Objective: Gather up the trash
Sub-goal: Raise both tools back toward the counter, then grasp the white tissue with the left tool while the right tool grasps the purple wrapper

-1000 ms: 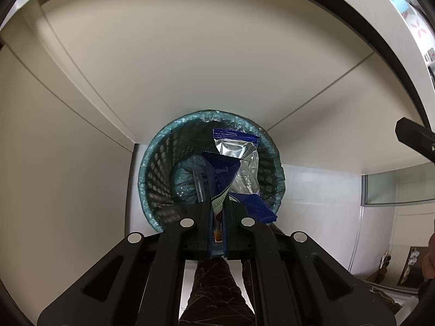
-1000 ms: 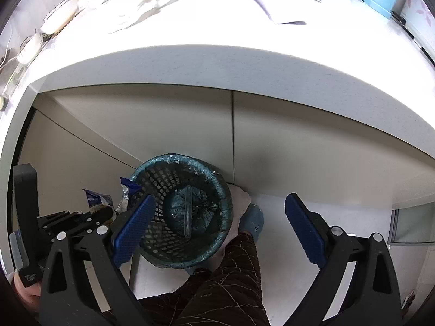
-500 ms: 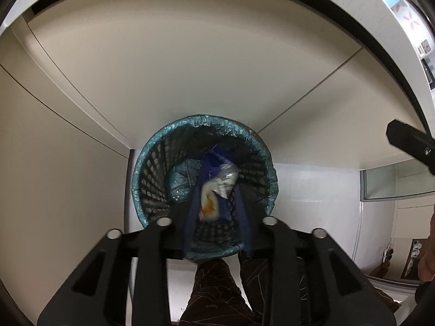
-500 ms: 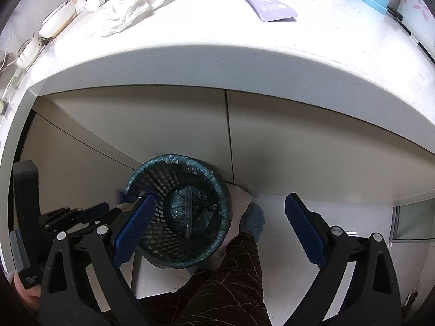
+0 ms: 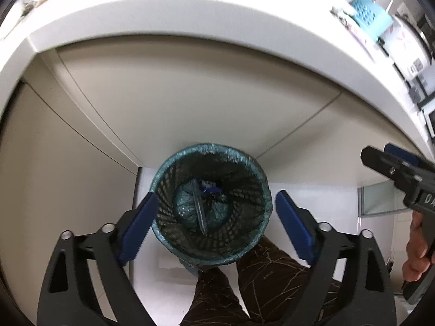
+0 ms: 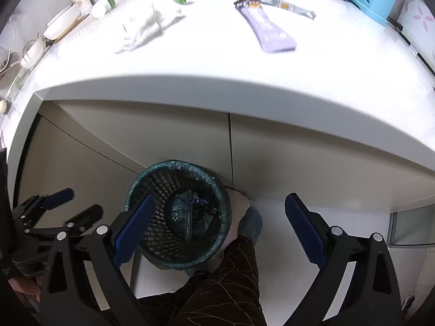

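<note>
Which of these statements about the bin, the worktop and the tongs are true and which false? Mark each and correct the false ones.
1. The waste bin stands on the floor below the worktop. True.
2. The left tongs grip a blue wrapper. False: nothing is between them and they are opening; the blue wrapper lies in the bin.
3. A purple packet lies on the worktop. True.
4. The right tongs are shut. False: they stand wide open.
5. The bin has a bag lining. True.

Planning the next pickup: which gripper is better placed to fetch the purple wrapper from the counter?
Probably right. The right gripper is open and empty, with the purple wrapper ahead of it on the counter. The left gripper, still opening, hangs over the bin.
</note>
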`<state>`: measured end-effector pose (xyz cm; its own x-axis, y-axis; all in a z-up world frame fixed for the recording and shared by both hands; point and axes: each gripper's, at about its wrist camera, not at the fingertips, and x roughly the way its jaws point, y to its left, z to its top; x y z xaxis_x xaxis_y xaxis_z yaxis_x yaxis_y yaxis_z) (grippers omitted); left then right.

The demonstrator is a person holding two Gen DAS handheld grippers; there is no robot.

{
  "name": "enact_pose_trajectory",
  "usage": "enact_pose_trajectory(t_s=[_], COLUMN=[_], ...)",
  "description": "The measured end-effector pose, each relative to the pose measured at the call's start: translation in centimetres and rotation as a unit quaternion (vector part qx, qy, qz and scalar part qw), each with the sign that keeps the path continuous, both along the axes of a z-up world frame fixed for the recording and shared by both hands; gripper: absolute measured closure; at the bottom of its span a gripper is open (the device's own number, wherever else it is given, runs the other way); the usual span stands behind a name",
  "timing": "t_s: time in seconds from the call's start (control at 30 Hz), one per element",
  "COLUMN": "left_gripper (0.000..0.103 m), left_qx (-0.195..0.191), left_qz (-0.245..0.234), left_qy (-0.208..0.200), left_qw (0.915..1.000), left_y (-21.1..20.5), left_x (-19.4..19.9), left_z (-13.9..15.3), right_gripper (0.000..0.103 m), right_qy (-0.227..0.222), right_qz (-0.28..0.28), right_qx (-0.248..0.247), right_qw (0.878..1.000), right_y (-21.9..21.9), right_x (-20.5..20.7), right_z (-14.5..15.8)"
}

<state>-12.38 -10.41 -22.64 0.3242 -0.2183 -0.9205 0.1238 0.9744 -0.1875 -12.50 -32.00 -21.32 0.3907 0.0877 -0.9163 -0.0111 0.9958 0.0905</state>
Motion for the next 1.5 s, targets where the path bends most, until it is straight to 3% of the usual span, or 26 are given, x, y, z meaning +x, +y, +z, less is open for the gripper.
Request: enact_pose_trajectory(t_s=[0.1, 0.47, 0.83, 1.33, 1.5], left_gripper=[0.006, 0.006, 0.007, 0.011, 0.019], left_qx=[-0.005, 0.001, -0.003, 0.013, 0.023], left_qz=[0.011, 0.017, 0.003, -0.02, -0.03], left_qy=[-0.008, -0.029, -0.063, -0.055, -0.041], left_qw=[0.9999, 0.9994, 0.998, 0.9982, 0.9985], left_y=[0.8, 1.0, -1.2, -6.7, -8.2], left_x=[0.1, 1.5, 4.6, 11.1, 12.9], left_z=[1.8, 7.6, 11.8, 12.5, 11.5], right_gripper=[0.011, 0.011, 0.015, 0.036, 0.043], right_qy=[-0.006, -0.051, -0.059, -0.006, 0.016], right_qz=[0.003, 0.004, -0.013, -0.002, 0.008], right_qx=[0.003, -0.021, -0.017, -0.009, -0.005], right_qw=[1.0, 0.998, 0.998, 1.0, 1.0], right_y=[0.0, 0.2, -2.1, -4.5, -4.8], right_x=[-0.1, -0.2, 3.6, 10.6, 12.3], right_z=[1.4, 7.1, 9.7, 9.0, 8.2])
